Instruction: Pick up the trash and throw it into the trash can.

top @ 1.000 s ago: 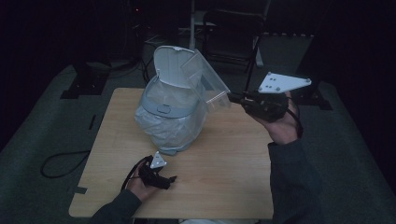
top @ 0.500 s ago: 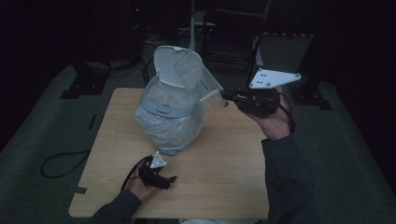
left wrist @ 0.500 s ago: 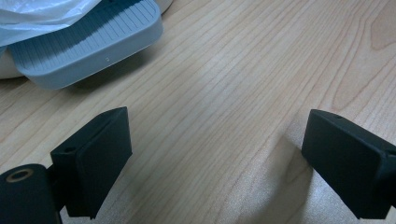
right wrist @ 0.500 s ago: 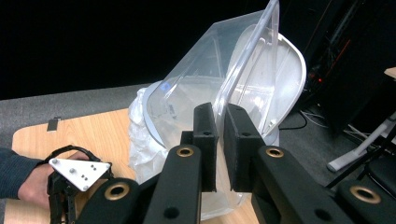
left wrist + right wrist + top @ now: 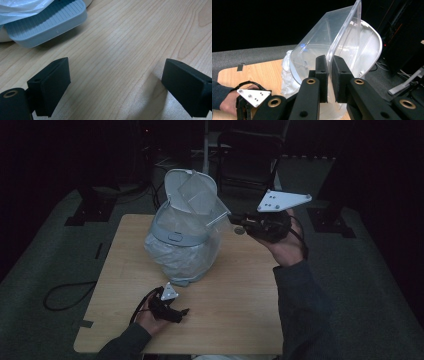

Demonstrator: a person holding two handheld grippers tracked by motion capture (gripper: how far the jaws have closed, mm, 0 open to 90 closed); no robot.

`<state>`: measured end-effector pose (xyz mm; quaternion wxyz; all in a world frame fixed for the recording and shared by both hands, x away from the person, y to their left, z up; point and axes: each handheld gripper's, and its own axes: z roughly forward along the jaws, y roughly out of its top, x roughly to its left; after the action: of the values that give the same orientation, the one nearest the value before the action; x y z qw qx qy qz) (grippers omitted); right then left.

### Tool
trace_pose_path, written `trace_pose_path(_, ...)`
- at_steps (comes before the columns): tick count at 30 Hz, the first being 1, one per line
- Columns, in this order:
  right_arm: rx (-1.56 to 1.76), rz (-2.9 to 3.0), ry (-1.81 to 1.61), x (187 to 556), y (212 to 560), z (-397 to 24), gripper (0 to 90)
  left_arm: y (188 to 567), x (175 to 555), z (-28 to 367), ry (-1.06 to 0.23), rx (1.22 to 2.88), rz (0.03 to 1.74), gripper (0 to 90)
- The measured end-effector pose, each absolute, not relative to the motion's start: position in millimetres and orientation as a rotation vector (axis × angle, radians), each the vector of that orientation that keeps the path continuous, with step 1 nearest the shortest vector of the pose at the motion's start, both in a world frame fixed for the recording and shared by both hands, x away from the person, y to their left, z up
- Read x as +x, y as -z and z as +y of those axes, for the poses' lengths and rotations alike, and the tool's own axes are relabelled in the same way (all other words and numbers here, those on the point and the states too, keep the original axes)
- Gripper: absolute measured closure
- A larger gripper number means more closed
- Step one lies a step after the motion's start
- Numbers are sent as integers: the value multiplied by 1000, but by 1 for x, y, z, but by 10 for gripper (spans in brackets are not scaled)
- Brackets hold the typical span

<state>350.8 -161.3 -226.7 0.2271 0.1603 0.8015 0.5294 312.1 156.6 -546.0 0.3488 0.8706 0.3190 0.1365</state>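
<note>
Pinched a clear plastic container by its rim with the right tongs, pads pressed together on the thin edge. Held it tipped steeply, long side slanting up and away from the tongs, open mouth turned toward the bin on the far left part of the desk. Seen from above, kept the container directly over the bin's opening, just in front of the raised white lid, with the right tongs coming in level from the bin's right side. Left the white liner bag draped around the bin's body.

Rested the left tongs low on the desk, spread wide with nothing between them, just short of the bin's grey ribbed pedal. Nearer to the pedal by far with the left hand; nearer to the bin's mouth with the right. Judged the next move to hinge on that: container already above the opening, so further tipping or lowering toward the bin.
</note>
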Motion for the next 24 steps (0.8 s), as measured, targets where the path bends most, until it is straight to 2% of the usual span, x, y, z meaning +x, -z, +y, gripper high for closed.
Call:
trace_pose_path(12,421,2211,-1457,368,219,-135,835,546,312,157,-354,2255,827,93)
trace_pose_path(13,429,2206,-1451,372,219,-131,818,546,312,157,-355,2256,828,93)
trace_pose_path(14,455,2194,-1422,375,220,-127,713,546,312,157,-355,2260,826,93)
trace_pose_path(15,490,2184,-1398,379,220,-124,656,546,312,157,-355,2260,826,93)
trace_pose_path(21,553,2157,-1390,384,230,-129,595,546,312,157,-354,2258,826,93)
trace_pose_path(24,572,2168,-1368,385,239,-134,593,546,312,157,-352,2257,825,92)
